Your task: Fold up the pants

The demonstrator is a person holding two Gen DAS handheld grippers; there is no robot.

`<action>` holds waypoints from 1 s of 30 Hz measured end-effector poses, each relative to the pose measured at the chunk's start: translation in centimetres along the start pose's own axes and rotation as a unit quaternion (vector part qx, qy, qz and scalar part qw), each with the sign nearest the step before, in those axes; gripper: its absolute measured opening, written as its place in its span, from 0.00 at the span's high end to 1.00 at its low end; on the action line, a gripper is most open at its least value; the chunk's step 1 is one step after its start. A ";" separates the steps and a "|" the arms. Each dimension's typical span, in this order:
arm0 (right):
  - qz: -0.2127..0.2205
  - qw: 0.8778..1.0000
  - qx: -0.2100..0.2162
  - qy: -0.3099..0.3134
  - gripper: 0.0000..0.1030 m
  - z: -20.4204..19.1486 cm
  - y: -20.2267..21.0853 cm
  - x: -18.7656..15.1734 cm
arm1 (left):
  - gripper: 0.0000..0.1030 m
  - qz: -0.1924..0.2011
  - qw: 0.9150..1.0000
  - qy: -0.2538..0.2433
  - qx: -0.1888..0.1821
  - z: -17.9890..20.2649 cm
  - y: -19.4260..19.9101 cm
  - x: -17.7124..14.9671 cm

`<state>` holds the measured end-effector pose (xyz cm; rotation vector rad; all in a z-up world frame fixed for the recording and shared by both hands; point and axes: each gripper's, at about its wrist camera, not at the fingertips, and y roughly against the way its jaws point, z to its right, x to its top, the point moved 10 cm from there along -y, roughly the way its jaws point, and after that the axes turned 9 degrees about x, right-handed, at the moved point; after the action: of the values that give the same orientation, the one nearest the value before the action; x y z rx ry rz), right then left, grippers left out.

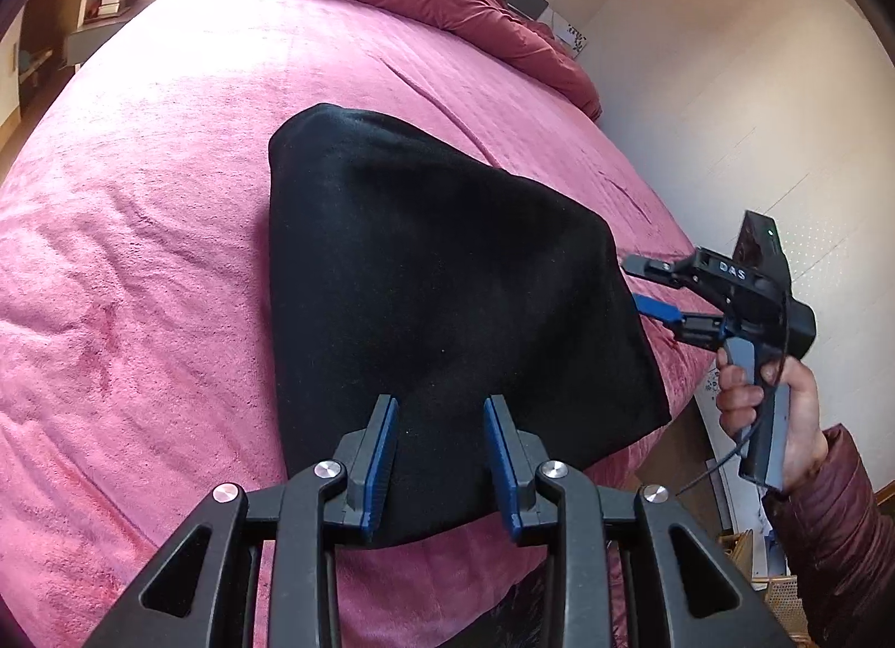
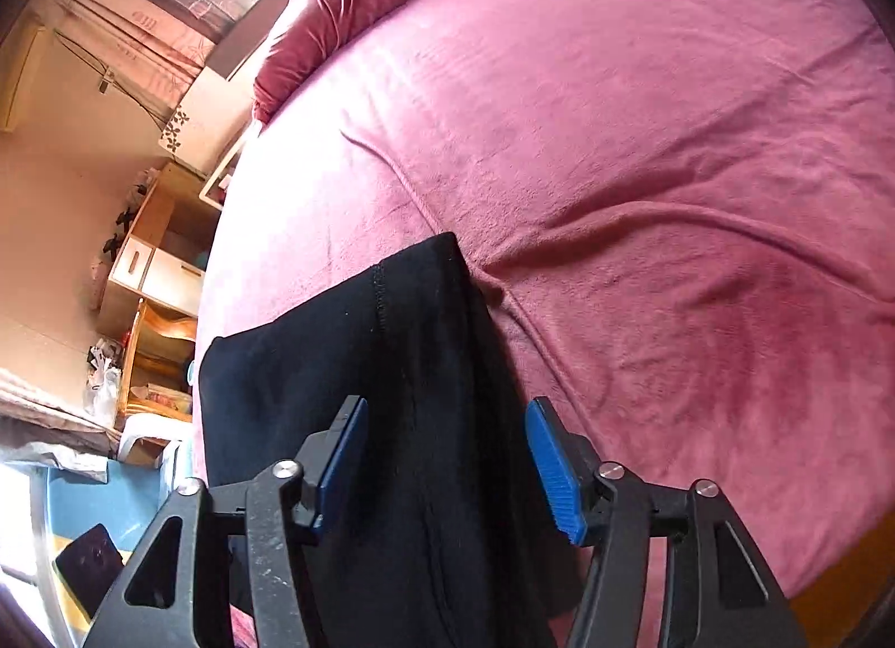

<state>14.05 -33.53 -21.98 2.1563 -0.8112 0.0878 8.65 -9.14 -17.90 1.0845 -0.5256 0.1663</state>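
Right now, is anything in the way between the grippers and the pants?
Nothing visible. The folded pants lie bare on the bed. The left gripper hangs open over their near edge, and the right gripper is open at their side.

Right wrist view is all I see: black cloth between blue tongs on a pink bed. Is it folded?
Observer: Left wrist view shows the black pants as one compact folded bundle near the edge of the bed.
Visitor: Where's the other tool?
Observer: The left tongs hover open over the bundle's near edge.
Visitor: Who holds mine?
Observer: A hand in a dark red puffy sleeve grips the right tongs' handle.
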 end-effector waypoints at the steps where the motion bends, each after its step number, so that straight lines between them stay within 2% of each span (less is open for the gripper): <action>1: -0.015 1.000 0.010 -0.002 0.57 -0.1 -0.8 -0.2 | 0.69 0.001 1.000 -0.005 0.003 0.2 -0.1 -0.1; 2: -0.023 1.000 0.001 -0.004 0.66 0.2 -1.3 -0.3 | 0.69 0.002 1.000 -0.010 0.005 0.4 -0.1 -0.2; 3: -0.025 1.000 -0.008 0.005 0.86 0.3 -1.6 -0.2 | 0.69 0.002 1.000 -0.014 0.005 0.6 -0.2 -0.3; 10: 0.000 0.997 0.003 0.083 0.91 -3.5 0.2 1.3 | 0.69 0.017 1.000 -0.011 0.016 1.5 -0.5 -0.4; 13: -0.007 0.996 -0.027 0.086 0.96 -2.2 -0.8 1.8 | 0.69 0.007 1.000 -0.011 0.022 2.0 -1.3 -0.6; 15: -0.018 0.996 -0.043 0.075 0.96 -0.2 -1.9 1.3 | 0.69 0.001 0.999 -0.016 0.032 2.3 -2.0 -0.9; 17: -0.017 0.997 -0.040 0.062 0.97 0.6 -2.4 1.0 | 0.69 -0.006 0.999 -0.023 0.037 2.6 -2.6 -1.3; 22: -0.013 0.996 -0.056 0.071 0.94 0.4 -2.5 0.8 | 0.69 0.000 0.998 -0.040 0.056 3.3 -2.9 -1.8; 23: -0.012 0.995 -0.064 0.079 0.92 0.1 -2.4 0.9 | 0.69 0.006 0.997 -0.038 0.060 3.4 -2.6 -1.7; 24: -0.009 0.994 -0.071 0.083 0.85 -0.1 -2.2 1.0 | 0.69 0.011 0.998 -0.033 0.060 3.5 -2.4 -1.5; 30: 0.028 0.986 -0.104 0.125 0.74 -2.3 1.0 0.8 | 0.65 0.038 0.994 -0.034 0.092 3.2 -1.0 -0.9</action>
<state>14.53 -32.75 -19.51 1.8806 -0.7032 0.2849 7.18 -12.30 -17.97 1.2538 -0.6230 0.2497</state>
